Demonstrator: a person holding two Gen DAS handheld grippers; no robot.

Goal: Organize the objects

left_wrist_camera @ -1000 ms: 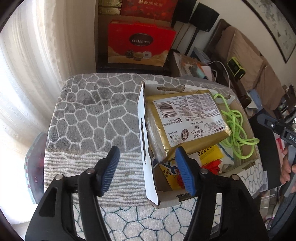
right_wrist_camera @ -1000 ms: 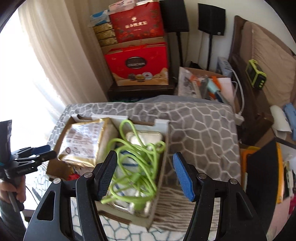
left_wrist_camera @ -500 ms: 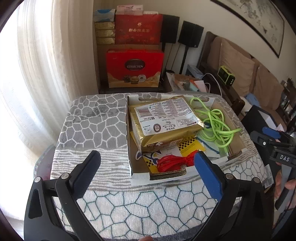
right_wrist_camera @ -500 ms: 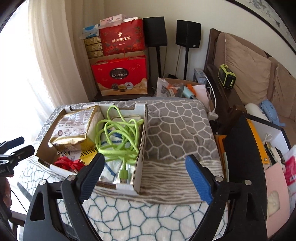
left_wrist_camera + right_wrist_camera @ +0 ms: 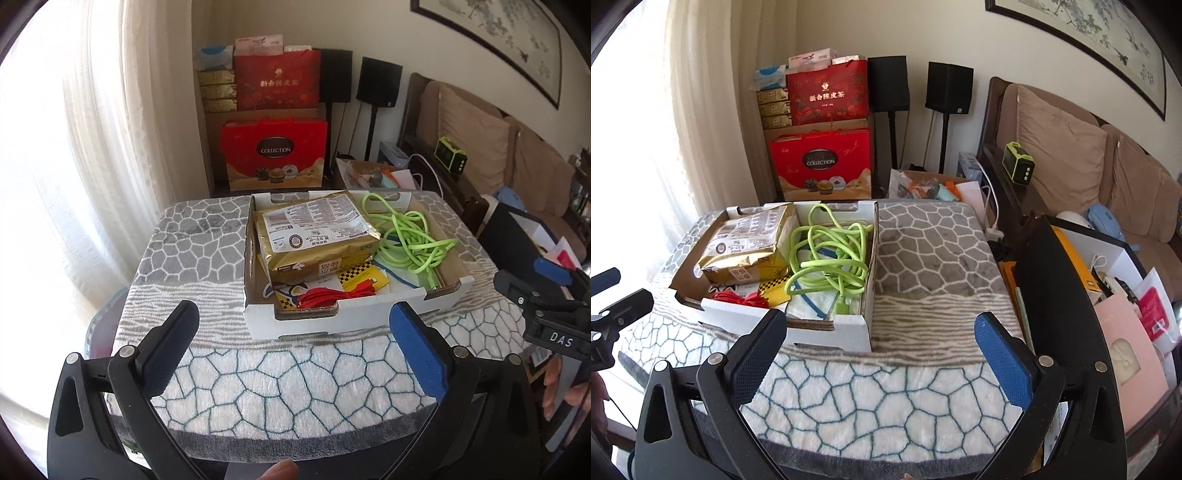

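Note:
A white cardboard box (image 5: 314,326) (image 5: 827,330) sits on the table with the grey and white patterned cloth (image 5: 295,384) (image 5: 923,258). Inside lie a gold foil packet (image 5: 317,232) (image 5: 746,243), a lime green cable (image 5: 410,236) (image 5: 831,251), a red cable (image 5: 332,293) (image 5: 738,297) and a yellow checkered packet (image 5: 365,277). My left gripper (image 5: 295,347) is open and empty, held back over the near table edge. My right gripper (image 5: 882,350) is open and empty, near the box's front right corner. It also shows at the right in the left wrist view (image 5: 546,295).
Red gift boxes (image 5: 275,155) (image 5: 822,162) and stacked cartons stand behind the table by the curtain. Two black speakers (image 5: 947,88) stand at the wall. A sofa (image 5: 1071,155) and a black and white box with items (image 5: 1082,273) are at the right.
Both grippers have pulled back and up from the box and opened wide. The box and its contents now lie farther away in both views.

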